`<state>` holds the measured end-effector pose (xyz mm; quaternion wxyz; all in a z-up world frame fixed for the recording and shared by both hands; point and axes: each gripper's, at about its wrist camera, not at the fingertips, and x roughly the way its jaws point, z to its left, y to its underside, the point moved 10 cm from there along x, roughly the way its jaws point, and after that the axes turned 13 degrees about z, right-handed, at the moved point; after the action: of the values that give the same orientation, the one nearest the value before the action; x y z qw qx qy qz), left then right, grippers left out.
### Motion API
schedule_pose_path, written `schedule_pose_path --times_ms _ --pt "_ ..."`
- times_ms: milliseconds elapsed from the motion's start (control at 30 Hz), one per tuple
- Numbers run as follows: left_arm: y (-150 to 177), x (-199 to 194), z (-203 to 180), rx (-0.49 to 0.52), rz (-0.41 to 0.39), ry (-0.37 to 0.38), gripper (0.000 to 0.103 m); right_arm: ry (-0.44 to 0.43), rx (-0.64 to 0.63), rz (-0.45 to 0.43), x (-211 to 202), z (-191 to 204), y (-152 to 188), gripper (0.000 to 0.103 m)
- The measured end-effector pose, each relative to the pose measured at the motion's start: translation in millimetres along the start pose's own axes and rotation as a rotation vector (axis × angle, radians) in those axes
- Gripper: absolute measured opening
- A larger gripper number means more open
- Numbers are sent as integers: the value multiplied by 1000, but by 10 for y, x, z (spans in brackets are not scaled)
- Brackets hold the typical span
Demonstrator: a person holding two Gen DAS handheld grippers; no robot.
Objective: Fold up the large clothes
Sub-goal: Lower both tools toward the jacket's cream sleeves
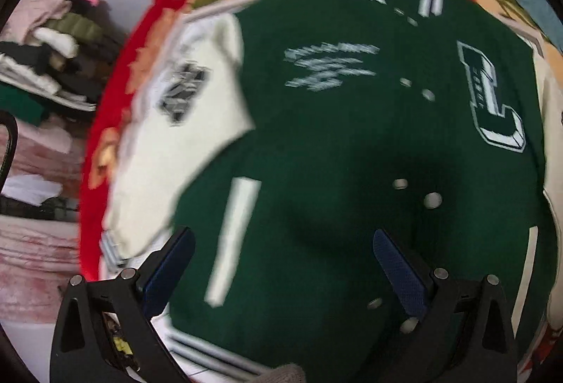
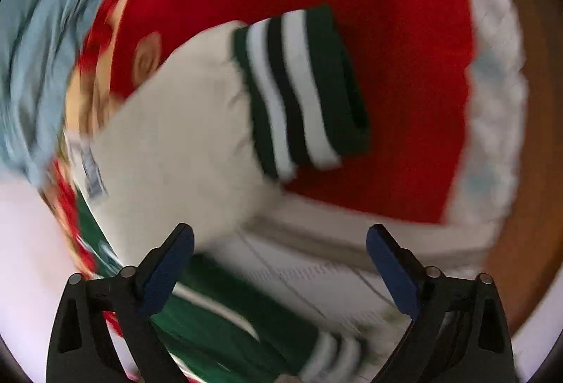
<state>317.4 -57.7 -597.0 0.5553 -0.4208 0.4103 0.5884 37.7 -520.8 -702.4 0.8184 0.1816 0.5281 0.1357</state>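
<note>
Now | jacket [image 1: 334, 144] green, cream sleeves, ribbed striped cuff [image 2: 302, 91] | left tongs [image 1: 283, 263], right tongs [image 2: 279, 258] agape, empty

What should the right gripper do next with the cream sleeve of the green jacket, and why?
Probably lower the right gripper onto the cream sleeve near its striped cuff and close. Its jaws stand open with nothing held, and the sleeve lies spread outward on the red blanket, not yet folded over the green jacket.

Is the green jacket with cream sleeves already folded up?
No, the green jacket with cream sleeves lies spread open, front up, on the red floral blanket.
</note>
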Motion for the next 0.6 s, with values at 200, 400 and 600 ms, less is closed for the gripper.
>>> schedule_pose_path --times_ms 200,400,600 --pt "-180 167 -697 74 -8 66 103 -64 74 -197 165 169 -390 93" --pt "-360 -22 -1180 153 -85 93 103 -51 33 -360 -42 494 -444 21" --pt "-460 -195 -1075 140 -117 91 103 -16 -141 -471 -575 1115 -292 17"
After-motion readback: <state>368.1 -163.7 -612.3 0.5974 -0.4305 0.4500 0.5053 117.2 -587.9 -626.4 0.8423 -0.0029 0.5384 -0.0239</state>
